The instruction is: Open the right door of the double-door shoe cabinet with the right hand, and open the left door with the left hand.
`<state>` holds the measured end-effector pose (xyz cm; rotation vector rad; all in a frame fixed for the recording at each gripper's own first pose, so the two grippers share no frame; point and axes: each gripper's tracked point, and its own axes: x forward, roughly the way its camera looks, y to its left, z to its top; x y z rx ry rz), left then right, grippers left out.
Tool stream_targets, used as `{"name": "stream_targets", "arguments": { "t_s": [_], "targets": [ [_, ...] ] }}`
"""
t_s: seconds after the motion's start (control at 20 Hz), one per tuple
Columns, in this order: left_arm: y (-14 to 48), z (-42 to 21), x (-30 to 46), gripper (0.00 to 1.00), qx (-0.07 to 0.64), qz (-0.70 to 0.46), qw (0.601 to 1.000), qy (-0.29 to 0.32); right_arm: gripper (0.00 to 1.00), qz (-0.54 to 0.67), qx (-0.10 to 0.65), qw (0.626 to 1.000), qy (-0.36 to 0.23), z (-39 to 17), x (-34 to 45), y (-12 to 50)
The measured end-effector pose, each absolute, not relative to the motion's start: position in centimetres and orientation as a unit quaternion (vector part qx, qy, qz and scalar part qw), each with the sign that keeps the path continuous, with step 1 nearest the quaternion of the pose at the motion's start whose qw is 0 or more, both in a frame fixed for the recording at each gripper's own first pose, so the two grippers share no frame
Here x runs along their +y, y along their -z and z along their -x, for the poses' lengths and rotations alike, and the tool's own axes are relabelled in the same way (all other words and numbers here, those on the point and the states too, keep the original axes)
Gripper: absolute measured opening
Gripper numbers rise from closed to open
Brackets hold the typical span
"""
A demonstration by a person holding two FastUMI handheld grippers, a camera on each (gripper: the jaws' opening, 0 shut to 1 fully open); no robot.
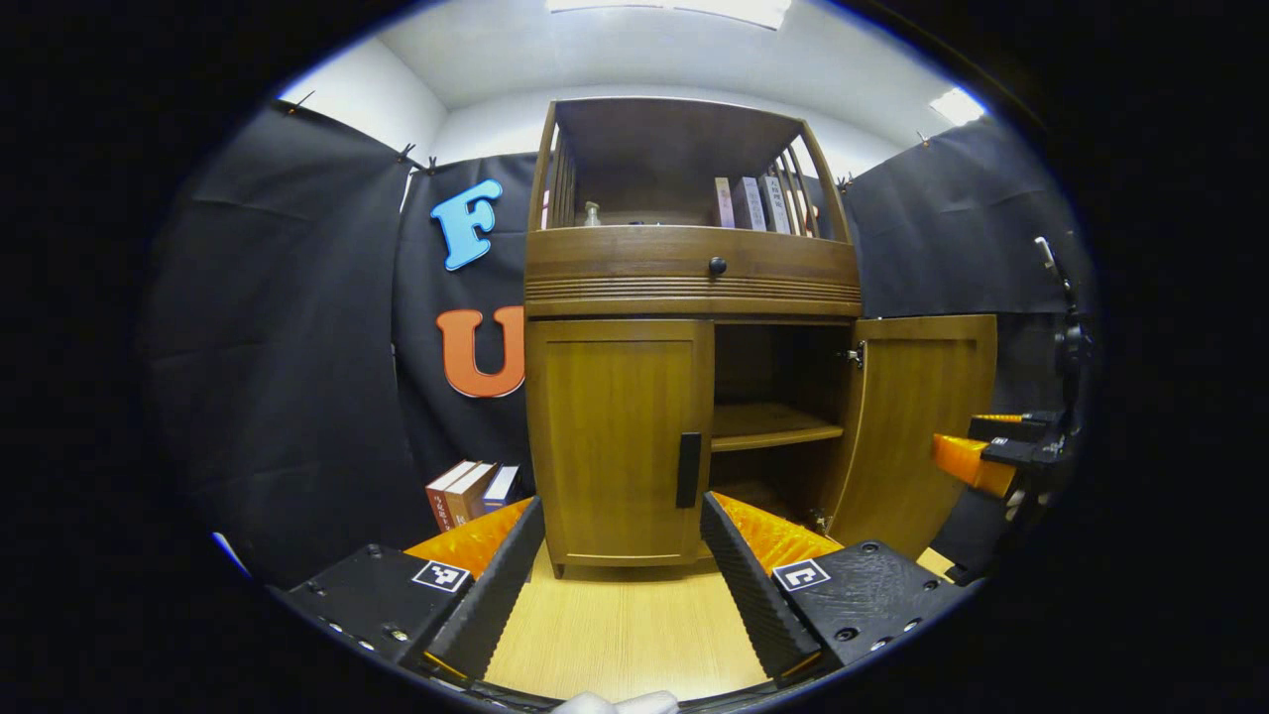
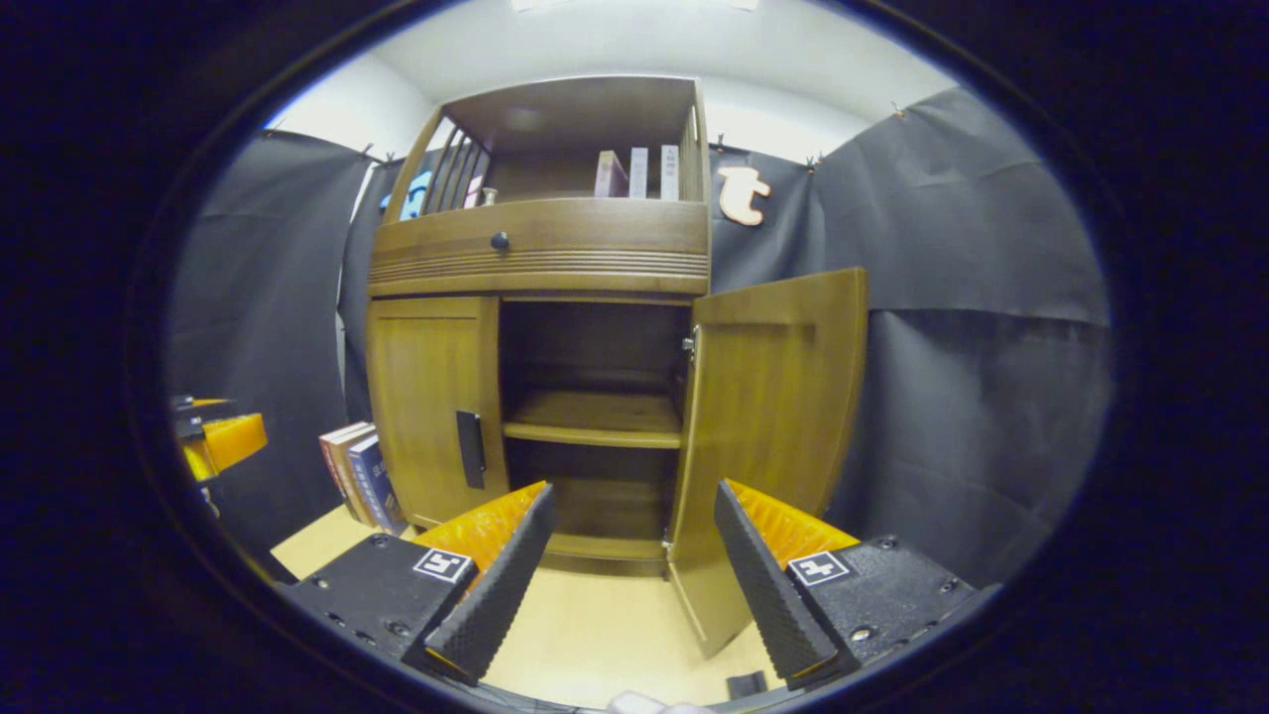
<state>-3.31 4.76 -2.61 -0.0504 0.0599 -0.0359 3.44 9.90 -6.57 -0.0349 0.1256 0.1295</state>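
the shoe cabinet stands against the black cloth wall, brown wood, with an open top shelf holding a few books, a curved band with a small dark knob, and two doors below. its right door is swung wide open, its free edge pointing out toward me, and i can see the inner shelf and the dark space above and under it. its left door is shut flat, with a dark upright handle at its right edge, next to the opening.

my left gripper is released, fingers spread wide, holding nothing, aimed at the shut left door with the handle just above the gap. bare wooden floor lies between it and the door's bottom edge.

my right gripper is also released and empty, fingers wide, pointed at the open compartment; in the right gripper view the open door's lower edge sits near the right finger, apart from it. in the left gripper view that gripper hangs far right, beyond the open door's edge.

a stack of books leans on the floor left of the cabinet, near the left door's hinge side.
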Motion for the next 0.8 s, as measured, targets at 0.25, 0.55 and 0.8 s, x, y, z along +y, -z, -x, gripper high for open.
{"name": "stream_targets", "arguments": {
  "t_s": [0.25, 0.55, 0.8],
  "targets": [
    [4.3, 2.4, 5.4, 0.95, 0.041, 0.022, 0.999, 0.006, 1.00, 0.001, 0.103, 0.992, -0.080, -4.0, 11.9, 9.8],
    [6.4, -2.8, 4.3, 0.95, 0.052, 0.017, 0.998, 0.021, 1.00, 0.007, 0.100, 0.993, -0.062, -4.8, 10.2, 8.2],
    [8.3, -10.0, 0.7, 0.95, 0.048, 0.022, 0.997, 0.056, 1.00, 0.023, 0.099, 0.994, -0.048, -5.0, 9.3, 6.5]
  ]
}}
